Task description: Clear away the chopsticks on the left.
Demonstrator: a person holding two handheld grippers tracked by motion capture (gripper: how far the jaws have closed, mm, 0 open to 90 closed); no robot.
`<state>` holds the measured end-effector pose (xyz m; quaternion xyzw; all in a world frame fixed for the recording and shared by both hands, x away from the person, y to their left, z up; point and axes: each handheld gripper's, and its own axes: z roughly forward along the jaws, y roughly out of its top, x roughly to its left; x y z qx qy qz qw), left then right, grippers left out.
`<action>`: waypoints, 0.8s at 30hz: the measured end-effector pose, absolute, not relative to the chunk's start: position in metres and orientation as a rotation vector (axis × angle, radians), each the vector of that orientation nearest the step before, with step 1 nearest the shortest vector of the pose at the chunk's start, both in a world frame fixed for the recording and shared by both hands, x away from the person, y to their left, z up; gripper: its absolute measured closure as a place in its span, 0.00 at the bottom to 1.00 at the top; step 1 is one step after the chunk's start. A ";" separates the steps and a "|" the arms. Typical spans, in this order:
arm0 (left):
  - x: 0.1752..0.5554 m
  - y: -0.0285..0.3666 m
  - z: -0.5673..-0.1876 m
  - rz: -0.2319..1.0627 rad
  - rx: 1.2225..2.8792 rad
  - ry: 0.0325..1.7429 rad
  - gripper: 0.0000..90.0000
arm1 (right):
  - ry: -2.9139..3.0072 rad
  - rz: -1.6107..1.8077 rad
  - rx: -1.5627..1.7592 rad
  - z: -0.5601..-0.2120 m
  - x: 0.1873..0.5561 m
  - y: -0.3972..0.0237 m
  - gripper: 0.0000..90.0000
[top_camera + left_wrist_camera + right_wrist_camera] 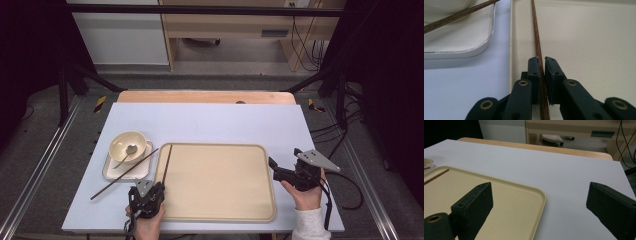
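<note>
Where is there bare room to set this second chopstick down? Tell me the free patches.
Most of the tray lies bare, right of the chopstick between the left gripper's jaws. The table is free behind the tray, up to its far edge. It is crowded at left: bowl, spoon, plate and the other chopstick.

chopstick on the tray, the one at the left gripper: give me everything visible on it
The chopstick is a thin, straight, dark brown stick with a wood-like grain. It lies flat along the left edge of the beige tray, running away from the person, its far tip near the tray's far left corner. Its near end sits between the jaws of the left gripper, which are nearly shut around it; whether the pads press on it isn't clear. It lies apart from the second chopstick.
</note>
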<state>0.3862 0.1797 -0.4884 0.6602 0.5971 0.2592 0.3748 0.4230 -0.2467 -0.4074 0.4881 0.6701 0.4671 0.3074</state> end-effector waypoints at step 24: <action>0.390 0.200 -0.450 0.586 1.752 1.194 0.59 | 1.766 1.239 1.294 -0.407 0.422 -0.247 0.08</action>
